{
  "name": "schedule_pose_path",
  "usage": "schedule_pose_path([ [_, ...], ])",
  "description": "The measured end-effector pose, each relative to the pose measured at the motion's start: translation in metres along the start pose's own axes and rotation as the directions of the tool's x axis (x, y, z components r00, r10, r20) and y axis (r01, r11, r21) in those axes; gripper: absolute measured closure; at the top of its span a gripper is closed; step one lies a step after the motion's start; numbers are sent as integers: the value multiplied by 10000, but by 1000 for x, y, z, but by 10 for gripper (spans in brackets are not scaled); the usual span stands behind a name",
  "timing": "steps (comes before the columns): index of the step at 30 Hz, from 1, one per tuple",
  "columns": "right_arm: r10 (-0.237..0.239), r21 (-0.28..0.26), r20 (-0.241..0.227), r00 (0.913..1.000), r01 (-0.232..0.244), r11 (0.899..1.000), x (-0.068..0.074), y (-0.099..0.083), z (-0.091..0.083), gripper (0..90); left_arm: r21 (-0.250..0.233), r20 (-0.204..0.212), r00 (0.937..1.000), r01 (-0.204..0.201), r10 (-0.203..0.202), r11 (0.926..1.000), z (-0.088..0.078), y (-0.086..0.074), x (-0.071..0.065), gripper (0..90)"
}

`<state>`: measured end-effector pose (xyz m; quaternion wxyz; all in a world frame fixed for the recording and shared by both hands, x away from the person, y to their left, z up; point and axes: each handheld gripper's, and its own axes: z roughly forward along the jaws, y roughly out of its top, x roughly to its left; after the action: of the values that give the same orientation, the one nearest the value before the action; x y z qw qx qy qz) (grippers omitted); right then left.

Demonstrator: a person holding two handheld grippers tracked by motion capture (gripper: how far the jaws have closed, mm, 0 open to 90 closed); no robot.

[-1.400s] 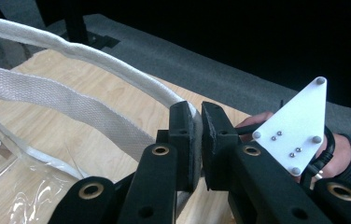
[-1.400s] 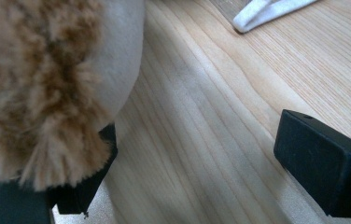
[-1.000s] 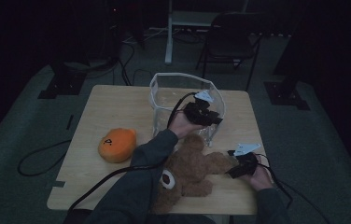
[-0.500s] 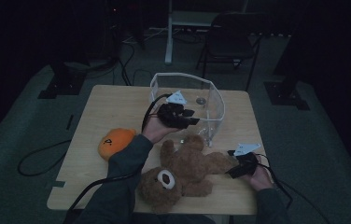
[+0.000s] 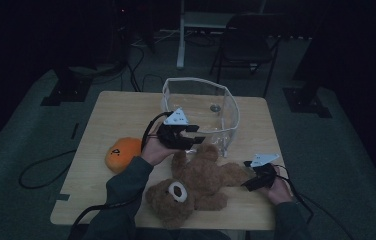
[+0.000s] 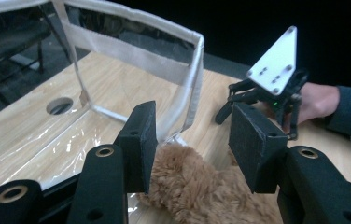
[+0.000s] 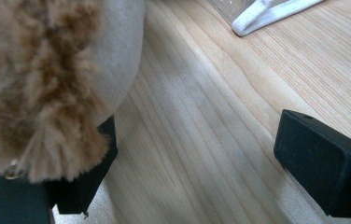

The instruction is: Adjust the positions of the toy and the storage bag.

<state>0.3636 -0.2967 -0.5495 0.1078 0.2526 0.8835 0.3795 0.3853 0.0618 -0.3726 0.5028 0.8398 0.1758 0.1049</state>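
Note:
A brown teddy bear lies on its back on the wooden table. My left gripper hovers at the bear's upper leg, just in front of the clear bin. In the left gripper view its jaws have just been opening, and the furry leg sits low between the pads without being squeezed. My right gripper rests on the table by the bear's right-hand paw. Its jaws stand wide apart, and the paw overlaps the left pad.
An orange plush toy lies left of the bear. The clear bin's white rim stands right ahead of the left gripper. Cables trail from both grippers off the near table edge. A chair stands beyond the table.
The left hand has moved left and toward the person, from over the bin to the bear's leg. Its jaws now stand wider apart. The right hand has stayed put.

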Motion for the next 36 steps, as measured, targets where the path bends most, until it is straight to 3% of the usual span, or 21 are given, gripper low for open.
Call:
schedule_pose_path([
  [2, -3, -3, 3, 10000, 3, 10000, 0, 0, 0, 126, -133, 10, 10000, -71, 72, 9999, -5, 1, -2, 518],
  [6, 4, -1, 4, 10000, -4, 10000, 0, 0, 0, 126, 141, -32, 10000, -42, 42, 9999, -8, -4, -4, 518],
  [16, 4, -3, 7, 10000, -4, 10000, 0, 0, 0, 126, 784, -330, 9971, 716, -692, 9943, -7, -33, 7, 481],
  [18, -17, -19, 19, 10000, 17, 10000, 0, 0, 0, 126, 975, -443, 9927, 1163, -1124, 9884, -3, -47, 14, 462],
  [24, -19, -15, 27, 10000, 19, 10000, 0, 0, 0, 126, 1361, -326, 9840, 1781, -1753, 9746, 3, -72, 17, 399],
  [30, -15, -14, 28, 10000, 15, 10000, 0, 0, 0, 126, 1661, -239, 9689, 2468, -2463, 9547, 9, -86, 19, 320],
  [36, 9, -3, 26, 10000, -9, 10000, 0, 0, 0, 126, 1783, -101, 9597, 2780, -2808, 9439, 5, -97, 15, 332],
])
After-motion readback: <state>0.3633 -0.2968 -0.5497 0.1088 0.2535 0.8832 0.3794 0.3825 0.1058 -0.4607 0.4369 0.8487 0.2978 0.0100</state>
